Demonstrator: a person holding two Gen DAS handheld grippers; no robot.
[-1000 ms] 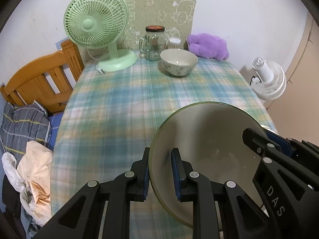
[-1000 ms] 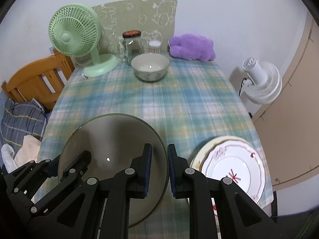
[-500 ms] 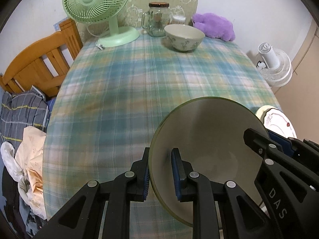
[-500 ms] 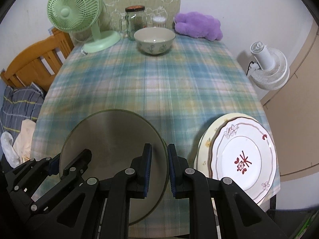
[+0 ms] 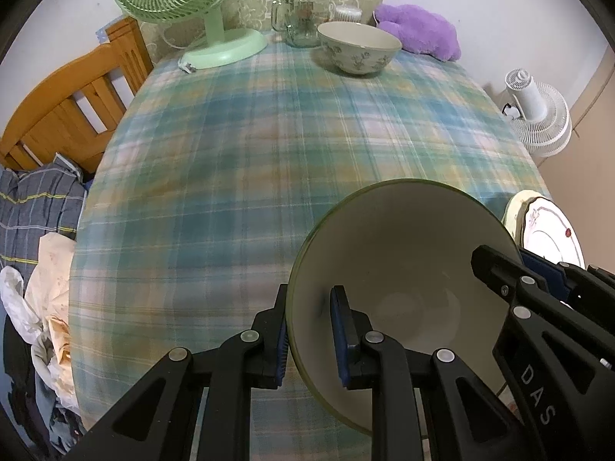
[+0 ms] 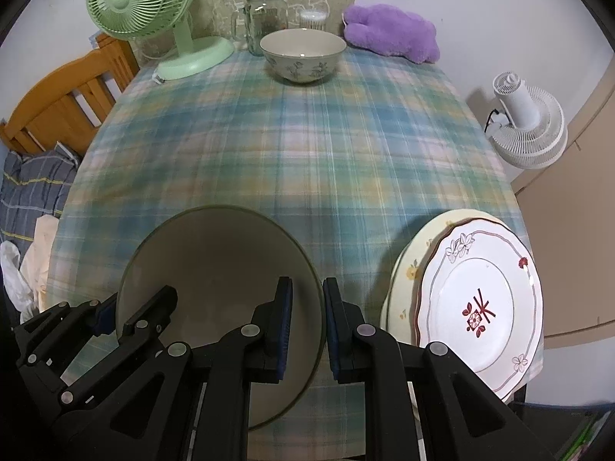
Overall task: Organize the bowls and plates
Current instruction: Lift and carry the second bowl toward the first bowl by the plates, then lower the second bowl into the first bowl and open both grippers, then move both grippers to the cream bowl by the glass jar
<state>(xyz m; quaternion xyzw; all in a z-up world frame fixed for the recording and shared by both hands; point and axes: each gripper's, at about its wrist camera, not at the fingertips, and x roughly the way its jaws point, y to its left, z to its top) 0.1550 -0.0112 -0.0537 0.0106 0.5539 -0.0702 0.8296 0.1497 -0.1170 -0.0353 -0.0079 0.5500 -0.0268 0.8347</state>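
A large green-rimmed bowl (image 5: 403,253) is held above the near end of the plaid table (image 5: 292,142). My left gripper (image 5: 309,330) is shut on its left rim. My right gripper (image 6: 307,324) is shut on its right rim, and the bowl shows in the right wrist view (image 6: 215,265) too. A smaller flowered bowl (image 6: 303,54) stands at the far end of the table, also in the left wrist view (image 5: 359,48). Two stacked plates (image 6: 480,307) lie at the near right edge, a white flowered one on a cream one; the left wrist view shows part of the stack (image 5: 546,226).
At the far end stand a green desk fan (image 6: 153,19), a glass jar (image 6: 265,15) and a purple plush (image 6: 390,32). A wooden chair (image 6: 57,103) with clothes is to the left. A white floor fan (image 6: 526,126) stands to the right.
Both grippers have carried the large bowl forward over the table. The far bowl and the plates look closer and lower in view. The grip on the rim is unchanged.
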